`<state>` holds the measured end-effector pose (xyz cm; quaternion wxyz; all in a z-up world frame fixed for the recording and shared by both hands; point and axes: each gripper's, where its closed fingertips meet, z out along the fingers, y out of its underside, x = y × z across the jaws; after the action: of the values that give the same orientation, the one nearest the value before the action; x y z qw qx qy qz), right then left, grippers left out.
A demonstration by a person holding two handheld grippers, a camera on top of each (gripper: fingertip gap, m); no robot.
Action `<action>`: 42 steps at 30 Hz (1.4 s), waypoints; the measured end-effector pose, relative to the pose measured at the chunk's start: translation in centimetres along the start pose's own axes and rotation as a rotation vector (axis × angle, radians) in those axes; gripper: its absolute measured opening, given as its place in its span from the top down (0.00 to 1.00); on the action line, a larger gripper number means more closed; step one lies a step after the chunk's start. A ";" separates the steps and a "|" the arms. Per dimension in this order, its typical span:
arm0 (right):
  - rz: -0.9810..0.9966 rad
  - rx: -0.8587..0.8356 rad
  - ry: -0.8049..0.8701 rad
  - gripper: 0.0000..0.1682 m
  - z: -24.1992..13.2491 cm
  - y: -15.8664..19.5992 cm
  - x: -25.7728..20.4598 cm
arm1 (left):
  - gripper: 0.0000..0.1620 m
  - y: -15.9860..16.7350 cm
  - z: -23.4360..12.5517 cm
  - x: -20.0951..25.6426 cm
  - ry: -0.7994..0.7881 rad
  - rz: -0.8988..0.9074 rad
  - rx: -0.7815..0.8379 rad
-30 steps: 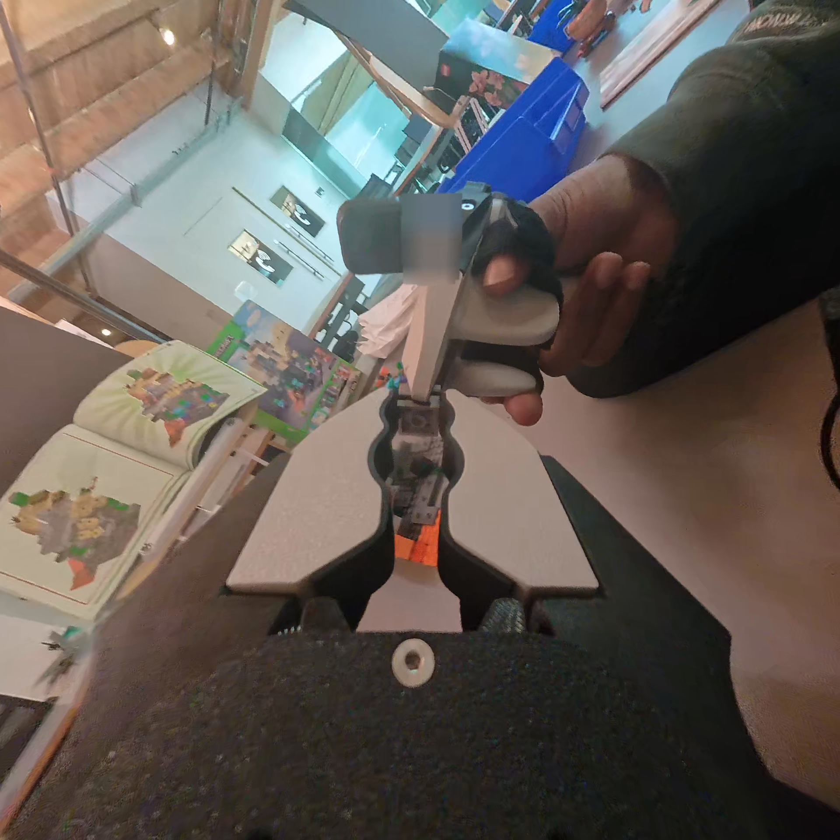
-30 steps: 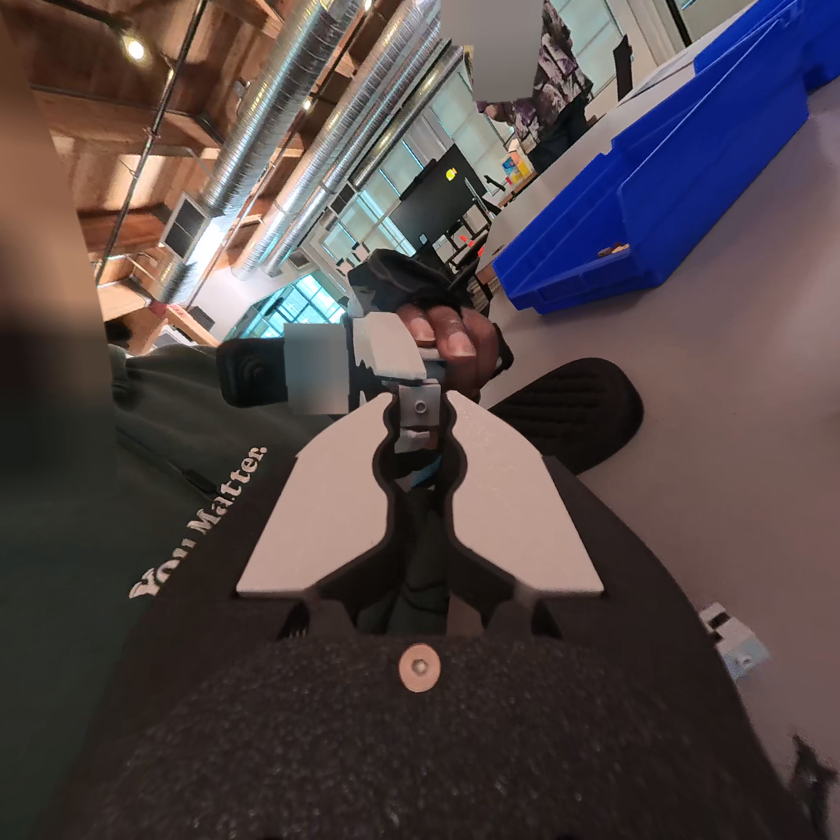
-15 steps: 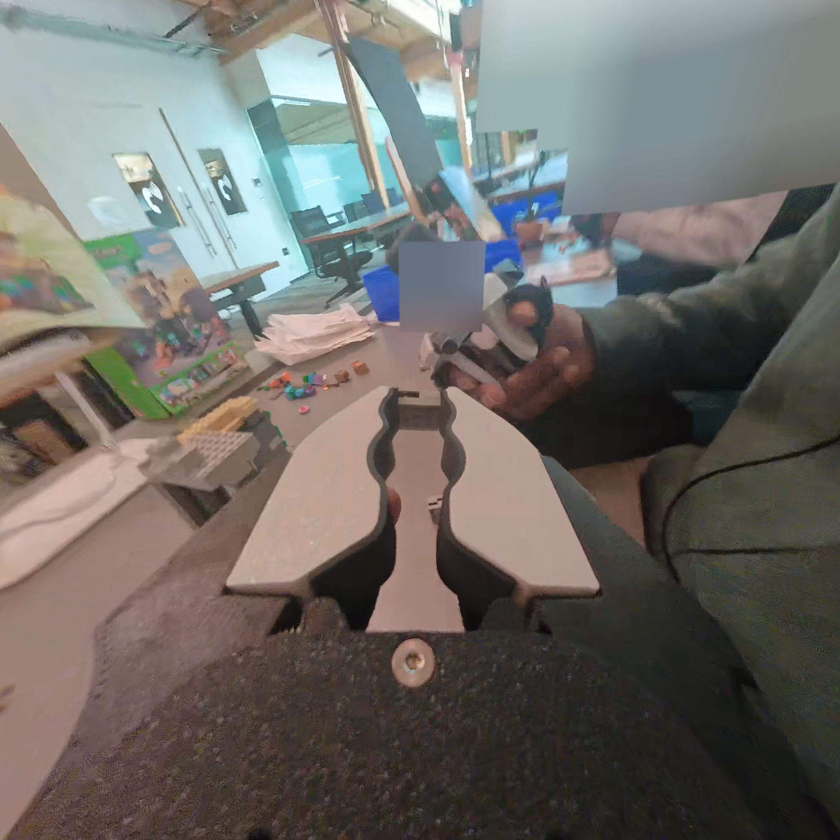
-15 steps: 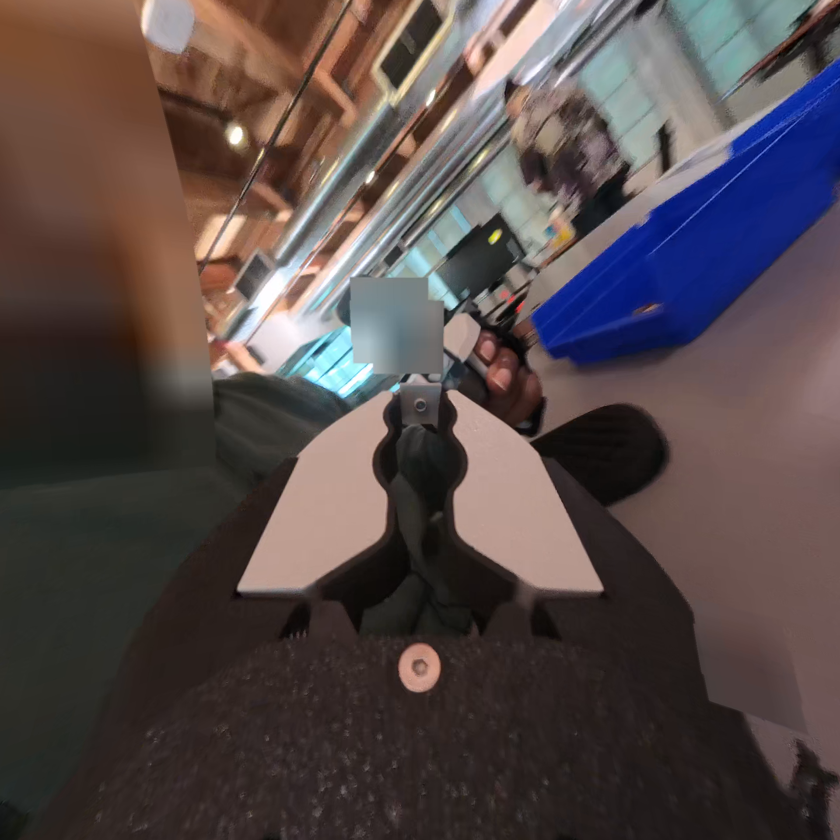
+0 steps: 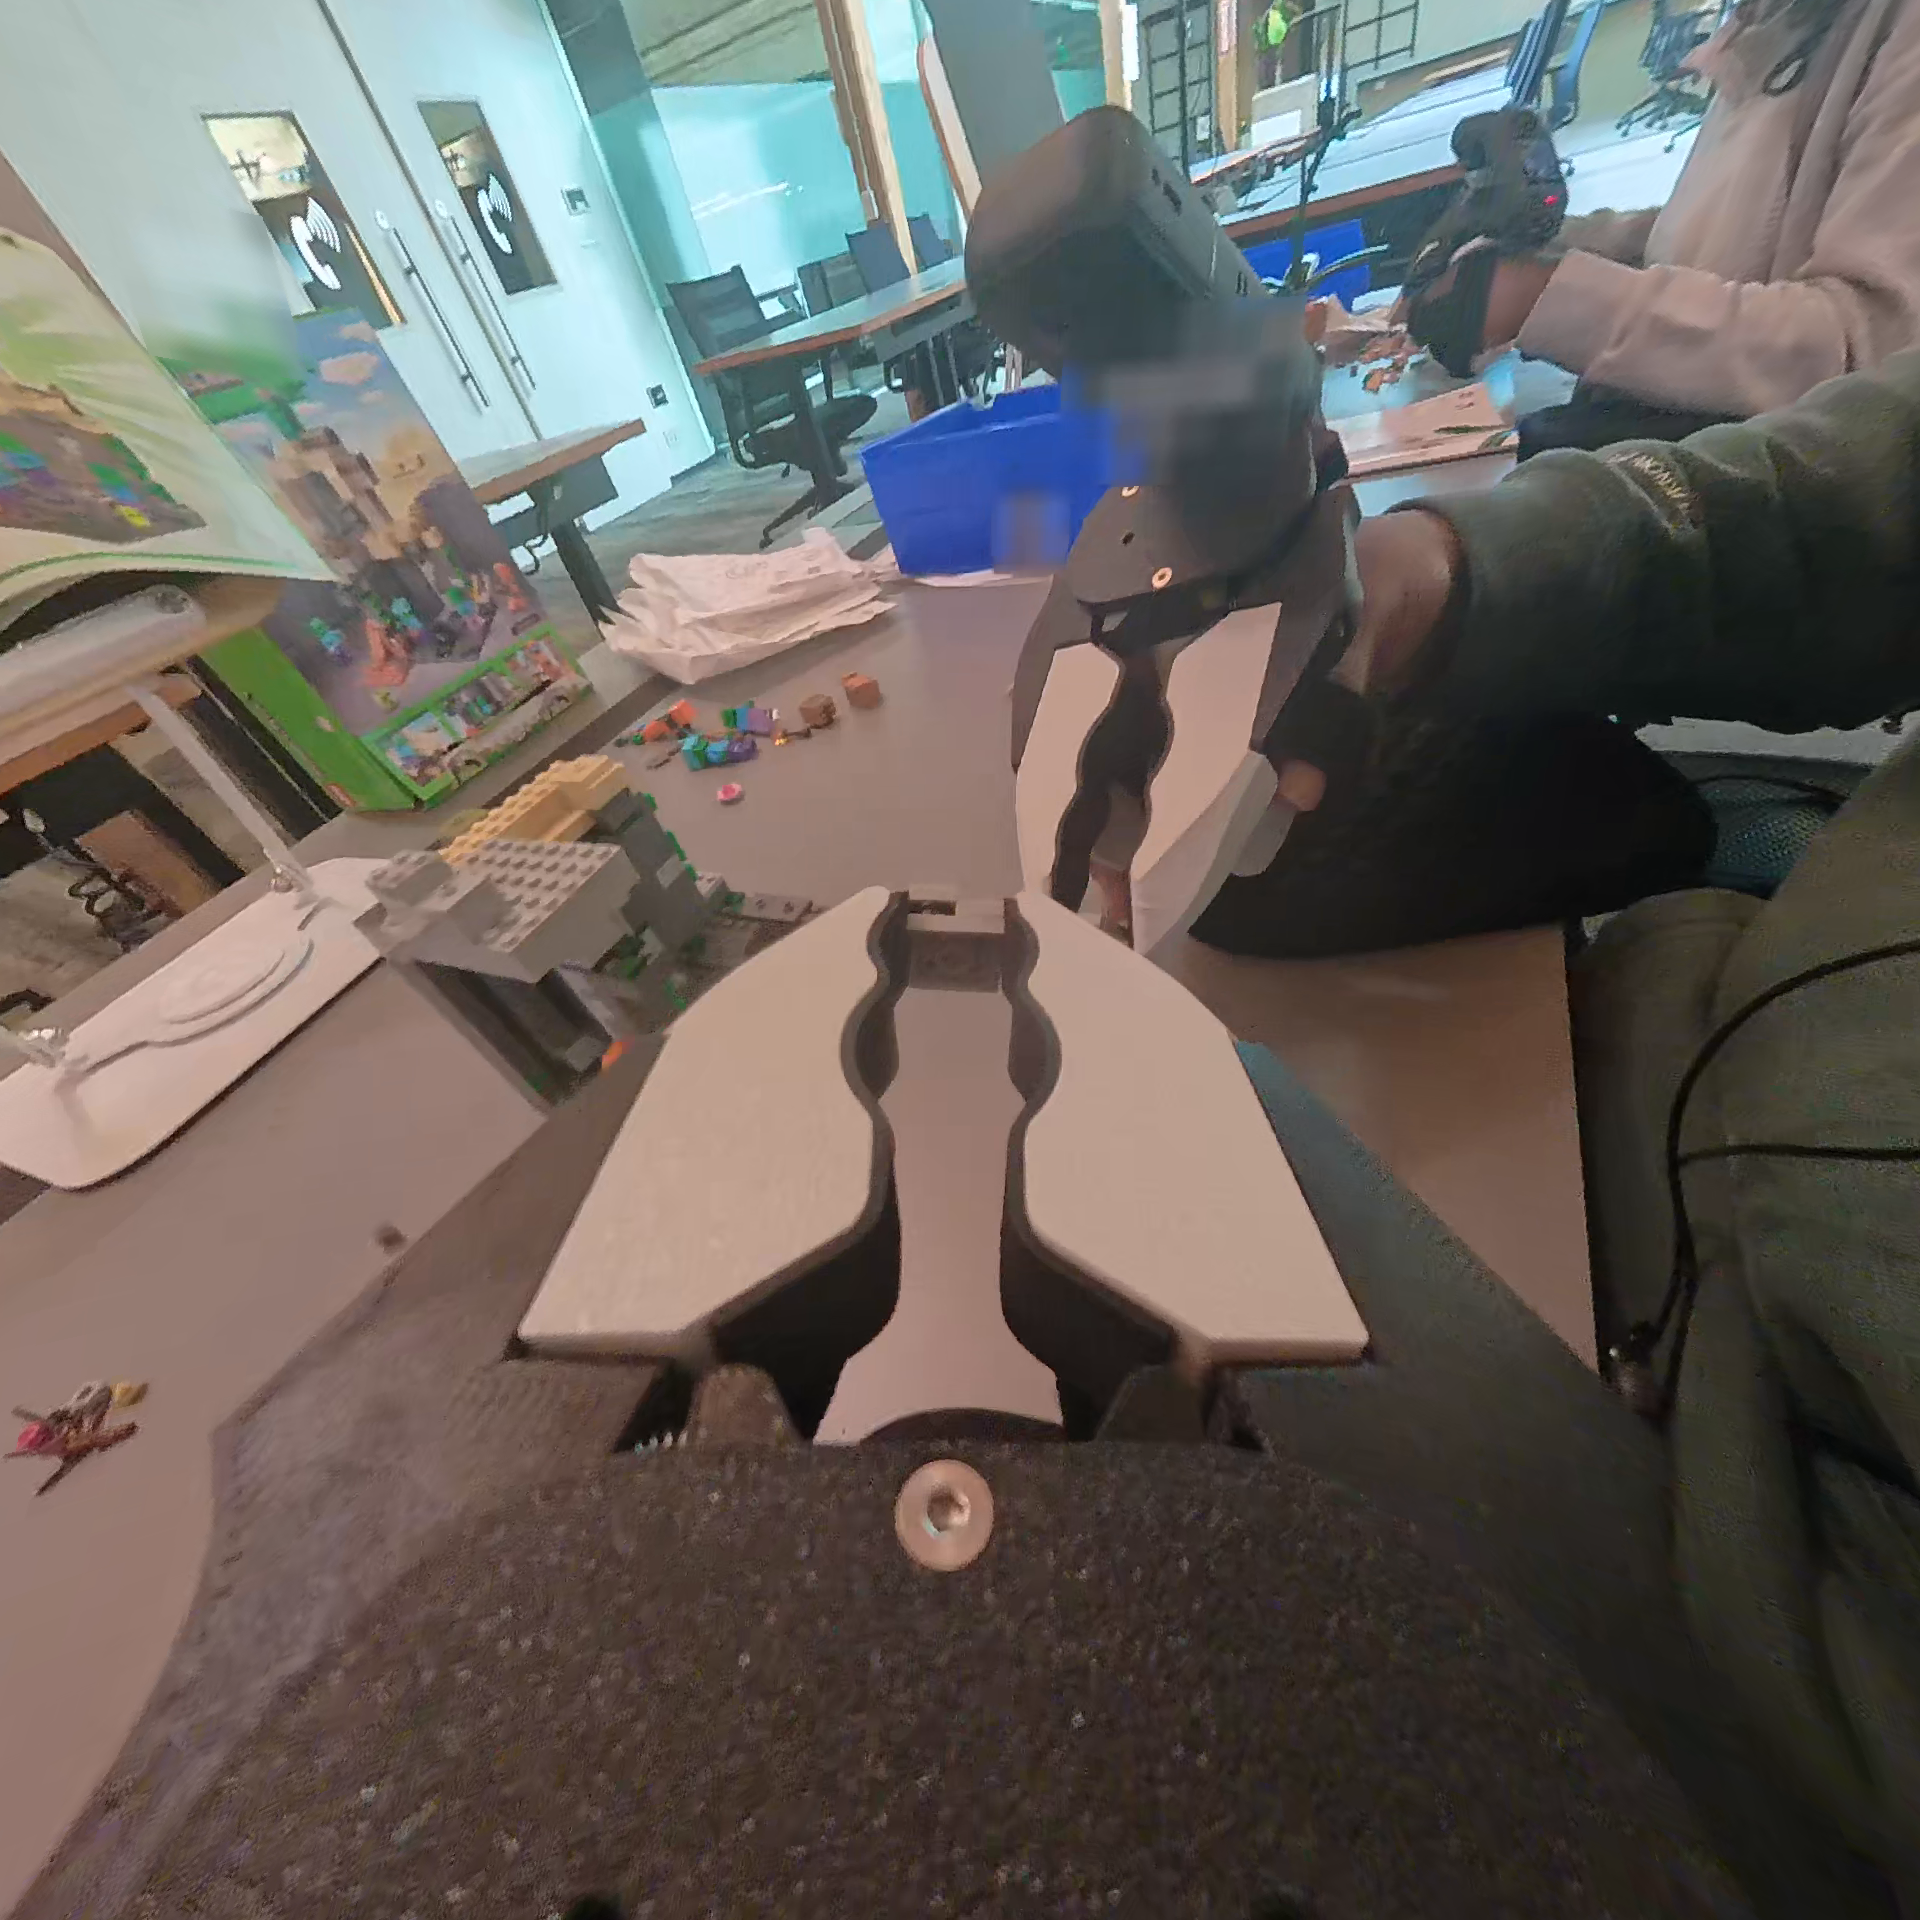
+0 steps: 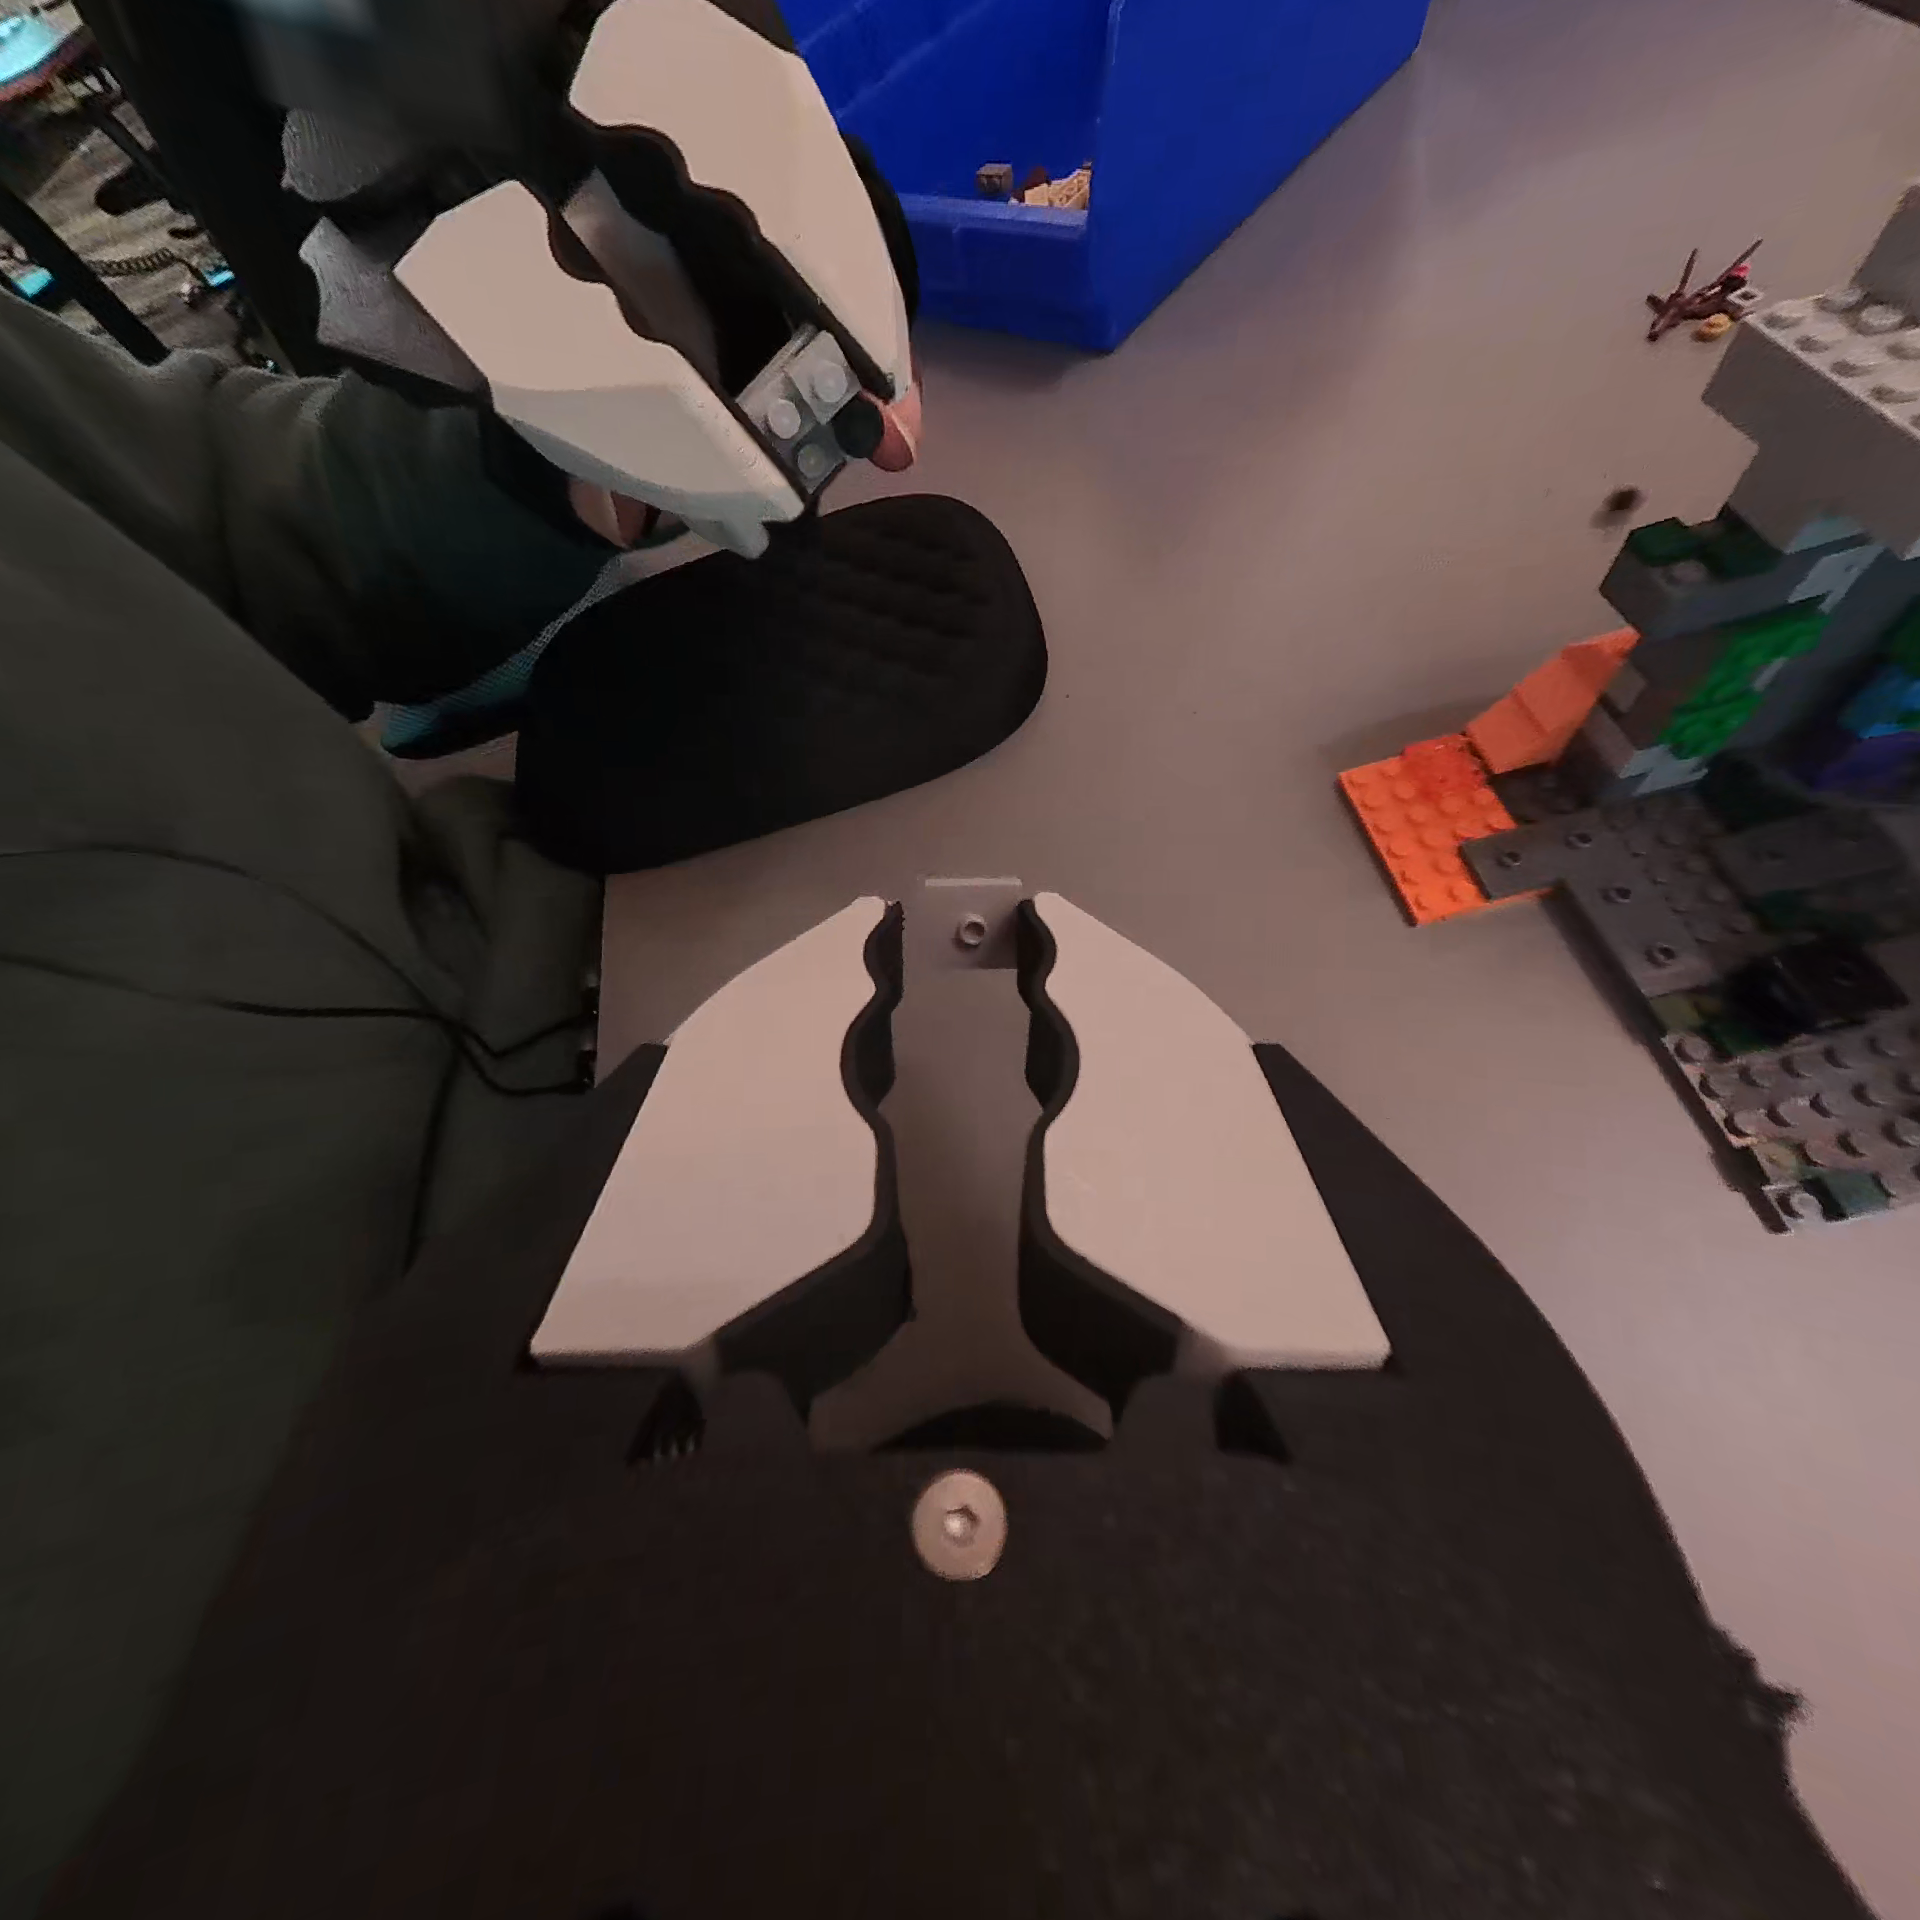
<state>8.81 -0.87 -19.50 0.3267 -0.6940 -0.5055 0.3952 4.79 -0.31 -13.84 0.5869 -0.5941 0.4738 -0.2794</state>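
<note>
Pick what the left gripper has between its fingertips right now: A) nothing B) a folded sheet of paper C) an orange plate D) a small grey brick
D. In the right wrist view the left gripper is shut on a small grey brick with round studs, held above the black armrest; the left wrist view shows the same grey brick at its fingertips.

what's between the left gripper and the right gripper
A black ribbed pad, shown in the right wrist view, between the left gripper holding a grey brick and the right gripper holding a small grey piece.
</note>
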 end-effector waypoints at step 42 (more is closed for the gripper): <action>0.435 0.366 -0.529 0.90 -0.4 -7.3 -4.6 | 0.90 -2.2 1.1 2.9 -0.099 0.457 0.117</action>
<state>5.11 -3.29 -12.10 0.2121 -0.5894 -0.3347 0.7040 7.49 -2.72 -12.51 0.6908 -0.4492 0.5497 -0.1370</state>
